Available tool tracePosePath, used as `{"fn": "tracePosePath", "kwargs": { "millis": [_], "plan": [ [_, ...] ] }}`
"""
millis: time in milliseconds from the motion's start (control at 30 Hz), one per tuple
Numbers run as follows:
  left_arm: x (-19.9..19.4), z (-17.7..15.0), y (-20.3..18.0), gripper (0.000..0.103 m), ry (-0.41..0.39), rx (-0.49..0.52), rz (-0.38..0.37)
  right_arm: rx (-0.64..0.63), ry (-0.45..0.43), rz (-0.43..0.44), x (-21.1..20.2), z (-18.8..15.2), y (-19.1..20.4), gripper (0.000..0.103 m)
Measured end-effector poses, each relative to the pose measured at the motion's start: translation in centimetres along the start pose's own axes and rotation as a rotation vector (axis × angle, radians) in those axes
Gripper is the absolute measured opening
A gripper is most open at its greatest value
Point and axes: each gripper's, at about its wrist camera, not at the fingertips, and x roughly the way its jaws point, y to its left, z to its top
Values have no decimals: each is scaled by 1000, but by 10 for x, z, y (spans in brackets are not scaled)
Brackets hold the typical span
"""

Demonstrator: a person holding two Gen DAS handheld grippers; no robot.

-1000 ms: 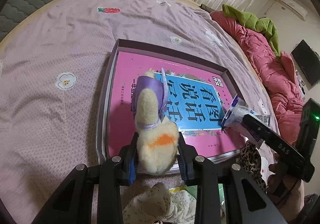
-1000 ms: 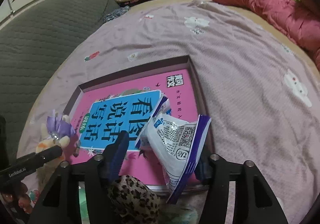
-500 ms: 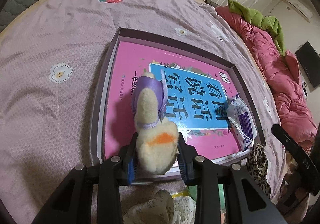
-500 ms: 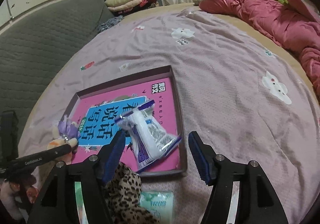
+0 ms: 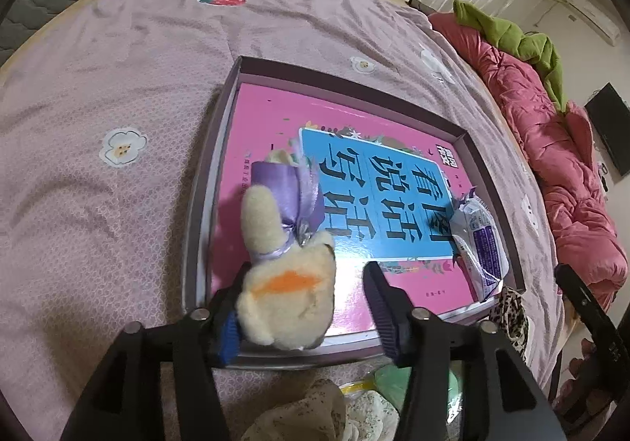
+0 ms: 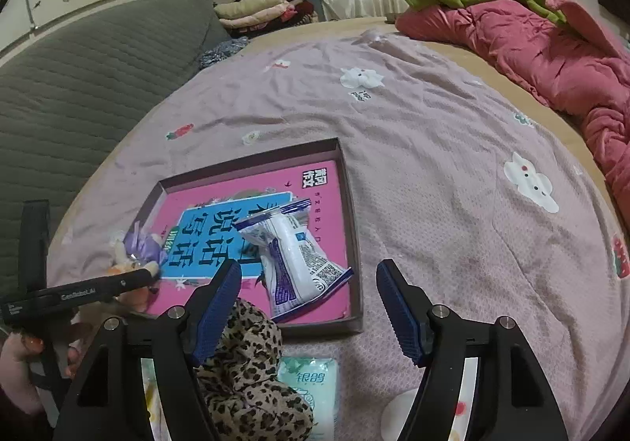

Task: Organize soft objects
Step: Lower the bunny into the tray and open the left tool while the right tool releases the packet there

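left wrist view:
left gripper [image 5: 305, 307]: jaws spread apart; the plush leans on the left finger, a clear gap to the right finger.
plush toy [image 5: 285, 295]: cream, orange patch, purple ribbon; sits over the tray's corner at 7 o'clock, head pointing toward 12.
tray [image 5: 212, 181]: shallow, dark-rimmed, lying on the lilac bedsheet [image 5: 118, 86], its floor covered by a pink and blue printed sheet [image 5: 354, 181].
tissue pack [image 5: 478, 240]: white and purple, lying inside the tray at its 4 o'clock corner.
leopard cloth [image 5: 512, 315]: just outside the tray rim at 4 o'clock.

right wrist view:
right gripper [image 6: 311, 307]: jaws wide apart, holding nothing, hanging over the tray's near edge.
tissue pack [image 6: 293, 260]: flat inside the tray [image 6: 346, 181], toward 5 o'clock of its floor.
plush toy [image 6: 139, 250]: at the tray's 8 o'clock side, beside the left gripper [image 6: 130, 283].
leopard cloth [image 6: 244, 374]: at 6 o'clock, under the left finger.
green tissue packet [image 6: 311, 382]: on the bedsheet [image 6: 453, 165], just beside the leopard cloth.
pink quilt [image 6: 531, 47]: heaped at 2 o'clock.
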Motion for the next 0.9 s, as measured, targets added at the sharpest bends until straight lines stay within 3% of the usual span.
{"fn": "tracePosePath", "kwargs": {
  "millis": [133, 467, 900],
  "plan": [
    [-9, -1, 2, 65, -23, -1, 0, -4, -11, 2, -4, 2, 2, 73],
    [-30, -3, 8, 66, -68, -15, 34, -2, -20, 1, -10, 0, 5, 74],
    [-68, -10, -1, 66, -136, -6, -10, -5, -53, 25, -27, -4, 11, 77]
  ]
}}
